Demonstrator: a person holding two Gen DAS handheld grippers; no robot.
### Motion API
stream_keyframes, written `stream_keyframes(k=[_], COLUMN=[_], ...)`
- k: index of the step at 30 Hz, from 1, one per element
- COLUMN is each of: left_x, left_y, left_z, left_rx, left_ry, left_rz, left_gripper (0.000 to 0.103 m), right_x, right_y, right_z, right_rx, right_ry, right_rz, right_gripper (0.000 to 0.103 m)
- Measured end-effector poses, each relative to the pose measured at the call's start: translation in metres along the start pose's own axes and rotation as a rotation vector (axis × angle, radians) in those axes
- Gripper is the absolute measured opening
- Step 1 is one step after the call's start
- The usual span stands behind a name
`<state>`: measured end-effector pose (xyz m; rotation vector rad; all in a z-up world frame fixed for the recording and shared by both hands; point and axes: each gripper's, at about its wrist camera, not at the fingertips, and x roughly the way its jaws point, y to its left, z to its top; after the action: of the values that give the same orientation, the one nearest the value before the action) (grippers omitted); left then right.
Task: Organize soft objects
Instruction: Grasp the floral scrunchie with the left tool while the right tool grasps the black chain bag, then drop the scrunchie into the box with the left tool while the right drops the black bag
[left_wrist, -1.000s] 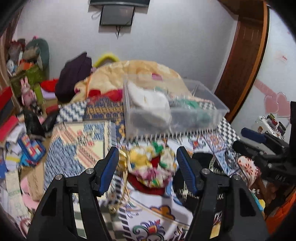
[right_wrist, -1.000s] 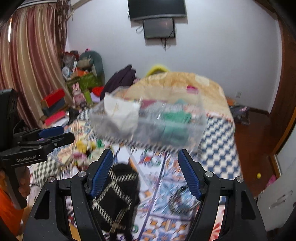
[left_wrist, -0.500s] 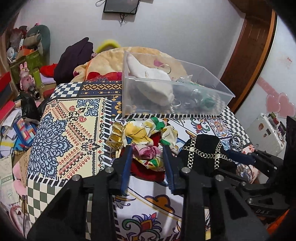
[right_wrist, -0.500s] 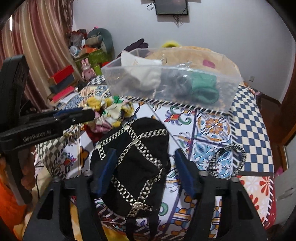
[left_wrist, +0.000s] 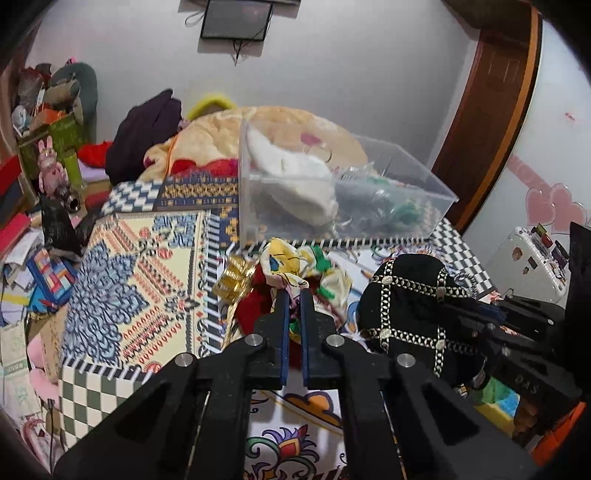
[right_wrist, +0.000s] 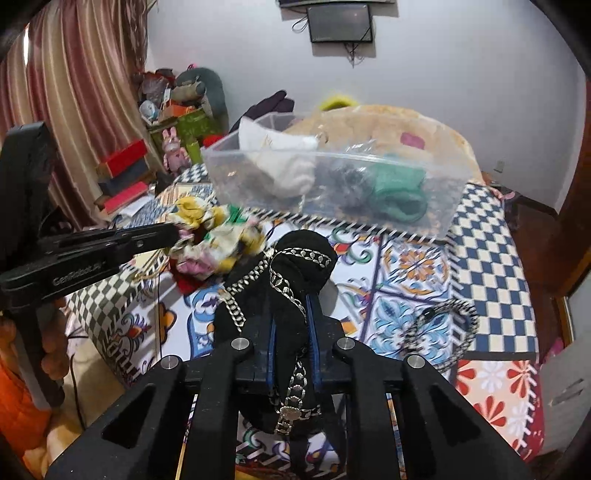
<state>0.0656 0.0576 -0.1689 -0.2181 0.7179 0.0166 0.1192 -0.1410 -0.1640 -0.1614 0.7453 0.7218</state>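
Note:
My left gripper (left_wrist: 291, 295) is shut on a yellow floral cloth bundle (left_wrist: 291, 267) with red and green parts, held just off the patterned bedspread. The bundle also shows in the right wrist view (right_wrist: 214, 236), pinched by the left gripper (right_wrist: 175, 232). My right gripper (right_wrist: 290, 310) is shut on a black cloth with silver chain trim (right_wrist: 291, 266), lifted off the bed; it shows in the left wrist view (left_wrist: 410, 302) too. A clear plastic bin (left_wrist: 332, 195) holding white and green soft items stands behind both.
A gold ribbon roll (left_wrist: 234, 278) lies left of the bundle. A black-and-white braided ring (right_wrist: 439, 332) lies on the bedspread (right_wrist: 413, 266) at right. A beige blanket heap (left_wrist: 280, 125) is behind the bin. Clutter and boxes (left_wrist: 44, 266) line the left floor.
Both grippers went from wide open to shut. The left one closed on the floral bundle, the right one on the black chained cloth, and both items are raised slightly.

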Motion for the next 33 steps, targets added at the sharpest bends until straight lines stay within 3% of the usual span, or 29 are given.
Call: stream_keyframes(k=[21,33], left_x=[-0.049,-0.02], left_y=[-0.027,-0.035], left_z=[0.079,0.131], left_rx=[0.068,0.06], left_ry=[-0.251,-0.313], left_rz=[-0.073,-0.082], left_gripper=[0.003,0.003], right_x=[-0.056,-0.037], right_y=[-0.031,-0.042], right_z=[0.074,0.107], right_rx=[0.026,0.044], right_ry=[-0.293,-0.347], right_rz=[-0.121,-0.206], right_gripper=[0.013,0.013])
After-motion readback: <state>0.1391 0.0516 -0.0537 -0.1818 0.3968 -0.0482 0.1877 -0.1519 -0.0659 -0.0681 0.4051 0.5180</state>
